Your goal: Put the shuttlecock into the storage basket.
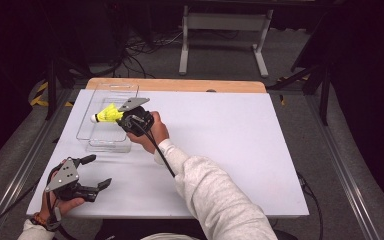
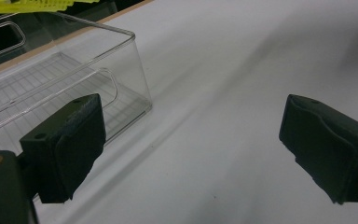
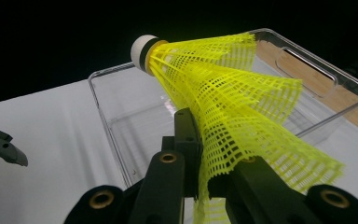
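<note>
Right gripper (image 3: 205, 182) clamping shuttlecock (image 3: 223, 93) over bin (image 3: 307, 60)

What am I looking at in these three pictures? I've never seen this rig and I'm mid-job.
A person at a white table holds a hand-held two-jaw gripper in each hand. The high view looks down from above the person. The other two come from cameras riding on each gripper, looking along its jaws. The right gripper is shut on the skirt of a yellow shuttlecock, holding it over a clear bin at the table's far left. The left gripper rests near the front edge, jaws open, nothing between them; its view shows the bin's near corner.
</note>
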